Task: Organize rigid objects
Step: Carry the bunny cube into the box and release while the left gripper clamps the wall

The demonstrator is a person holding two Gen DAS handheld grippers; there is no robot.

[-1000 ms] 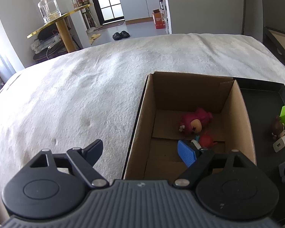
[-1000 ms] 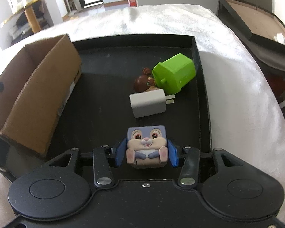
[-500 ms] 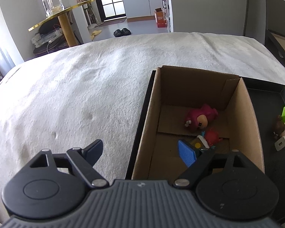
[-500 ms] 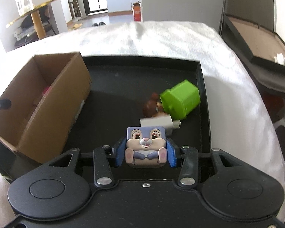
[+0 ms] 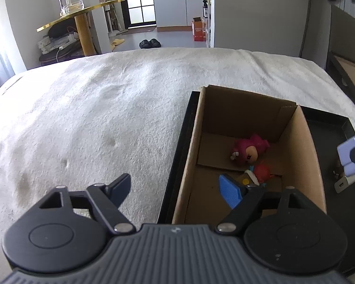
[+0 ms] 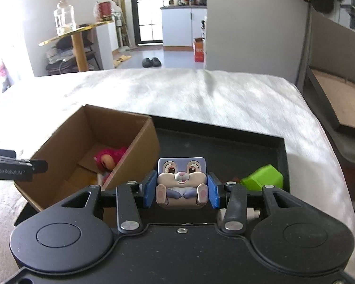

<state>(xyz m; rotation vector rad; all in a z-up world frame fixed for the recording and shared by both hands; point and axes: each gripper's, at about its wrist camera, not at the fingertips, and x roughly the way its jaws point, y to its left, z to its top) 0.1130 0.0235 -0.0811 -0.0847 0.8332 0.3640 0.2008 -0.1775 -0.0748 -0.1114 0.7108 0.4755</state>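
Brown cardboard box [image 6: 139,142] sits at the left end of a black tray [image 6: 224,142], and the tray's on a bed with a fuzzy white blanket [image 5: 106,118]. My right gripper [image 6: 181,189] has its jaws pinching a little lavender bunny cube [image 6: 181,182], blue pads flat against both its sides, bunny face looking back at the camera. It's up off the tray, just right of the box's right wall. From the left wrist cam you can catch the back of the cube at the far right edge of the shot.

My left gripper [image 5: 177,189] is holding nothing. Jaws are spread wide, though they just closed in a bit, with only the box's left wall in the gap between them. One pad hangs over the blanket, the other over the inside of the box.

In the box already: a pink plush-looking figure [image 5: 248,150] near the far end, and a small red figure [image 5: 261,171] just in front of it, partly hidden behind my blue pad.

Still on the tray: a green block [image 6: 262,179] tipped on its side by the right wall, a white charger plug [image 5: 345,182] near it, and a tiny brown thing between them that I can't make out
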